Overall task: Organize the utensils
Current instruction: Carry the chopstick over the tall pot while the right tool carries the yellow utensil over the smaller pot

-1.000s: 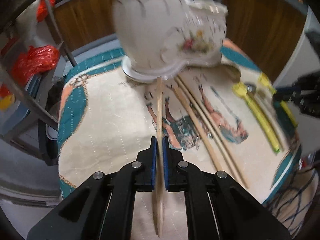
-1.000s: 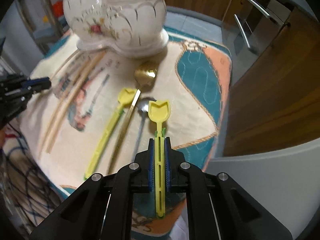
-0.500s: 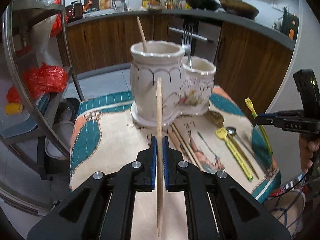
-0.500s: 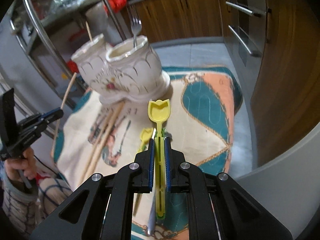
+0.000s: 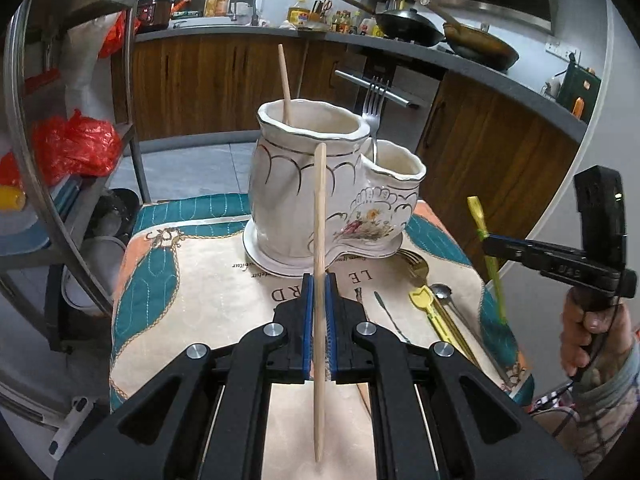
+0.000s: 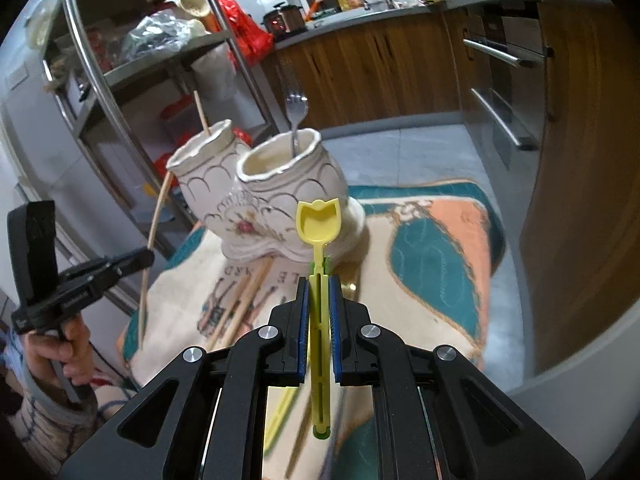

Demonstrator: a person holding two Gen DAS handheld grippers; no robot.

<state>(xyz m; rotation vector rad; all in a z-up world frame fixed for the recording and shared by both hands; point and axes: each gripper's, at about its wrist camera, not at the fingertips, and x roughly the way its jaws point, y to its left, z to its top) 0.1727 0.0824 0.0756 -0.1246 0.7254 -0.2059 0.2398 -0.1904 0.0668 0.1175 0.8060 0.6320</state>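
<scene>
Setting: a home kitchen with wooden cabinets; a small table (image 5: 192,280) under a teal-and-peach printed cloth carries a white two-compartment ceramic holder (image 5: 320,200).
Left gripper (image 5: 319,312): clamped on a wooden chopstick (image 5: 319,260), the stick standing nearly upright between the blue pads.
Right gripper (image 6: 319,312): clamped on the handle of a yellow plastic spoon (image 6: 319,224), bowl end forward and up.
Key relation, left: the holder's taller compartment, already holding one chopstick, lies at 12 o'clock beyond the stick's upper tip; the left gripper is the nearer to it.
Key relation, right: the shorter compartment, with a fork (image 6: 296,120) in it, sits at 11 o'clock above the spoon's bowl.
On the cloth: loose chopsticks (image 6: 240,304), another yellow spoon (image 5: 432,308), a metal spoon (image 5: 444,294).
Change from a second earlier: both views have tipped up off the tabletop; both utensils are now lifted clear and the holder's rims are visible.
Judgement: each utensil looks set to drop into its own compartment.
</scene>
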